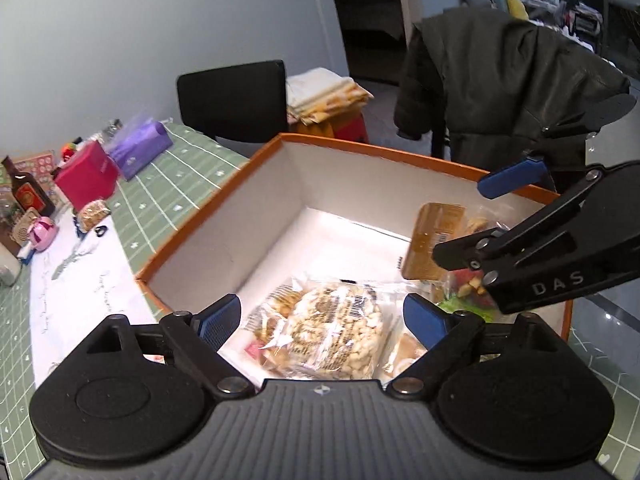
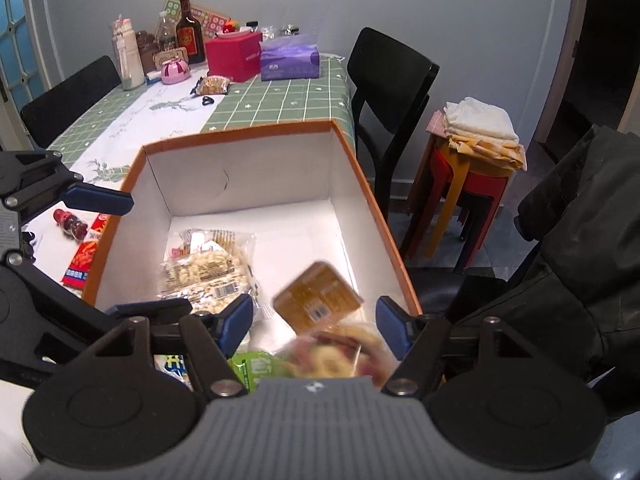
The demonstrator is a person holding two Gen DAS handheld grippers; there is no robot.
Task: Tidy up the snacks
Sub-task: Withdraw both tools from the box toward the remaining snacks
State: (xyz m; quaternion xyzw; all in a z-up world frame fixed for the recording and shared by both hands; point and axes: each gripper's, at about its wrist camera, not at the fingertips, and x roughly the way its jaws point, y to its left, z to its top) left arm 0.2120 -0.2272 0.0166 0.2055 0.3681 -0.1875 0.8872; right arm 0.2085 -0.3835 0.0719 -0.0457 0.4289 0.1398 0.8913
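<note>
Orange-rimmed box (image 2: 372, 184) at desk (image 2: 280, 100) corner: far half bare; both grippers' jaws open, empty; bottle (image 2: 72, 224) right view only.

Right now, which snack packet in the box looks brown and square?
The flat brown square packet with a barcode, lying toward the box's right wall. The clear bag of pale puffed pieces beside it is see-through, not brown.

Dim, cool indoor light. A bright glare patch lies on the white floor of the box (image 1: 352, 236). Fisheye bending curves the walls and darkens the corners. In the right wrist view, the brown snack packet (image 2: 318, 296) is smeared by motion blur.
</note>
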